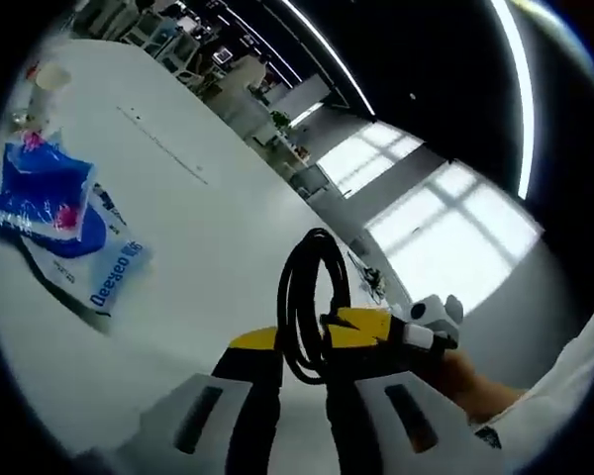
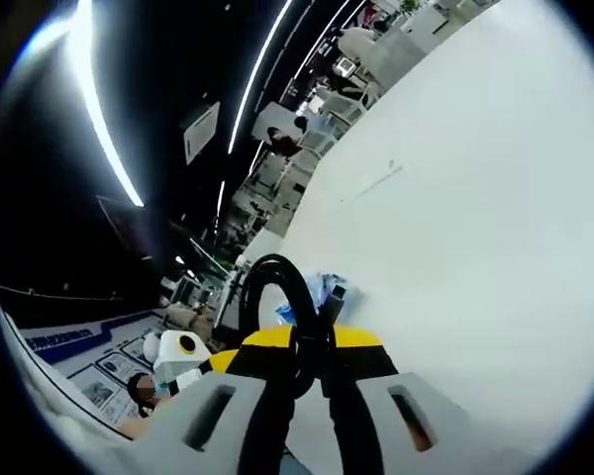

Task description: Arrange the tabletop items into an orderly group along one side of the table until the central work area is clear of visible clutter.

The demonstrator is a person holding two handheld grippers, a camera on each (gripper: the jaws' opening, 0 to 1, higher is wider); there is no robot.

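My left gripper (image 1: 302, 361) has its jaws pressed together on one coiled black cable (image 1: 305, 297), and my right gripper (image 2: 307, 371) is clamped on what looks like the same coil from the other side, so I hold it lifted above the white table (image 1: 208, 228). To do this well I should keep both grips firm so the loops don't spring loose, carry it to the table's edge and set it down flat beside the blue packet (image 1: 49, 203). Past the coil I count one blue packet and one pale cup (image 1: 48, 79) just beyond it
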